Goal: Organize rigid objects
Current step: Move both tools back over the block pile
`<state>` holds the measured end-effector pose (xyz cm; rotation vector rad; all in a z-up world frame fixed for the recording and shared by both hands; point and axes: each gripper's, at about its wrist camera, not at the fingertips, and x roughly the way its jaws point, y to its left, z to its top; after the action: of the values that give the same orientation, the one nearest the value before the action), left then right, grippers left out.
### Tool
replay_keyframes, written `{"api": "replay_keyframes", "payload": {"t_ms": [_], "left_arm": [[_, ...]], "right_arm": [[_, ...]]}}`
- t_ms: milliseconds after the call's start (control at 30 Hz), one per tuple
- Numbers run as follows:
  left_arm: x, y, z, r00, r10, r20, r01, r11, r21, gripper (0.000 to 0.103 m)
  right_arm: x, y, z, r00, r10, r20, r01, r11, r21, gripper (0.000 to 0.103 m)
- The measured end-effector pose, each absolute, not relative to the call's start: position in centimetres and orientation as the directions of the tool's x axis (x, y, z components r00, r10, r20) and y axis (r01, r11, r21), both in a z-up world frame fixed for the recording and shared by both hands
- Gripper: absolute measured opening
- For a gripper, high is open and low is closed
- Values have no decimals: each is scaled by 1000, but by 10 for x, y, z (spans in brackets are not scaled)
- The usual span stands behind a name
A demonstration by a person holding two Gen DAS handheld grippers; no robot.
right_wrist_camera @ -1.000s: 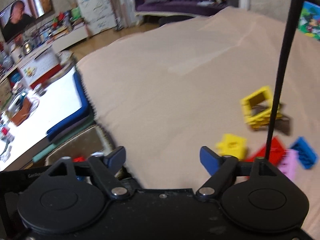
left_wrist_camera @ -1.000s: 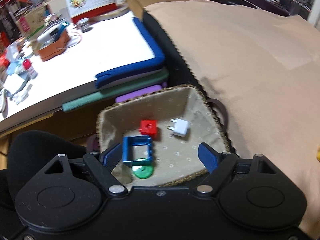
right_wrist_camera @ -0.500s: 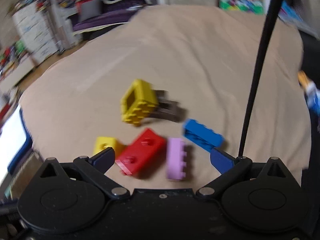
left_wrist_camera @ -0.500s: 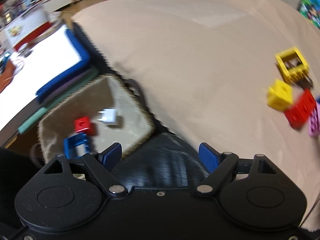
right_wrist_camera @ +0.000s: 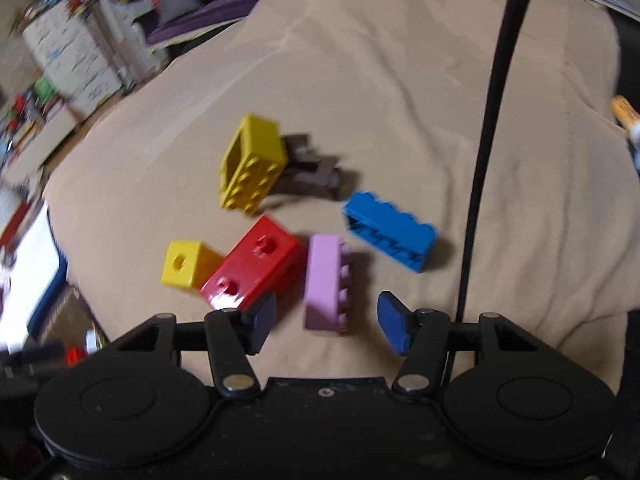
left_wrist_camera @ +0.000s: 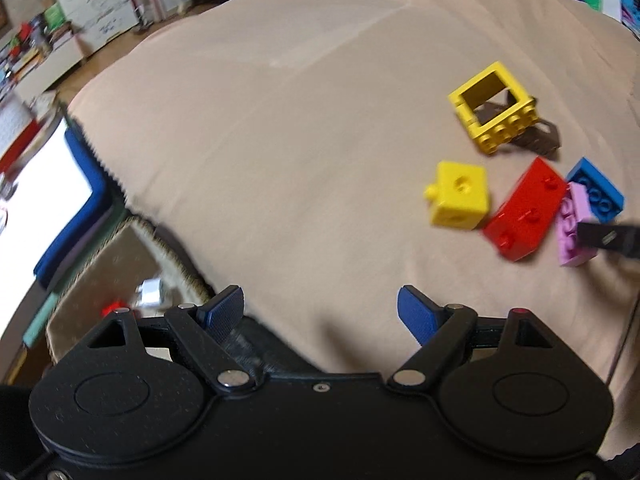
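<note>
Several toy bricks lie on a beige cover: a pink brick, a red brick, a yellow cube, a yellow frame brick leaning on a brown piece, and a blue brick. My right gripper stands low over the pink brick. Its jaws are closing with the brick between them, and the pads are still apart from it. My left gripper is open and holds nothing, left of the yellow cube and red brick.
A woven basket off the cover's left edge holds a white plug and a red cube. A low white table with a blue cushion lies further left. A black cable hangs in the right wrist view.
The left gripper swung from above the basket towards the bricks on the cover. The right gripper travelled over to the bricks, sank over the pink one, and its jaws narrowed.
</note>
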<state>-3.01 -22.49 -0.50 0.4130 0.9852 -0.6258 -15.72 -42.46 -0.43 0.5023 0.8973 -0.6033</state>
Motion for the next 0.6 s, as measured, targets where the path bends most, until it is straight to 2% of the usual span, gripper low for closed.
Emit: {"api": "replay_keyframes", "payload": {"t_ms": [133, 300, 500, 600], "left_arm": [[-33, -246, 0, 418, -299, -858, 683, 726, 80, 81], [-31, -275, 1, 403, -318, -858, 715, 694, 78, 82], [-23, -303, -6, 367, -318, -874, 713, 700, 45, 82], [-20, -313, -10, 357, -310, -881, 707, 706, 39, 76]], "right_arm": [[-148, -423, -19, 412, -316, -855, 688, 723, 64, 36], [-167, -450, -20, 358, -401, -843, 773, 634, 27, 36], [-190, -475, -18, 350, -416, -839, 819, 571, 58, 36], [-198, -481, -16, 378, -398, -836, 820, 564, 102, 36]]}}
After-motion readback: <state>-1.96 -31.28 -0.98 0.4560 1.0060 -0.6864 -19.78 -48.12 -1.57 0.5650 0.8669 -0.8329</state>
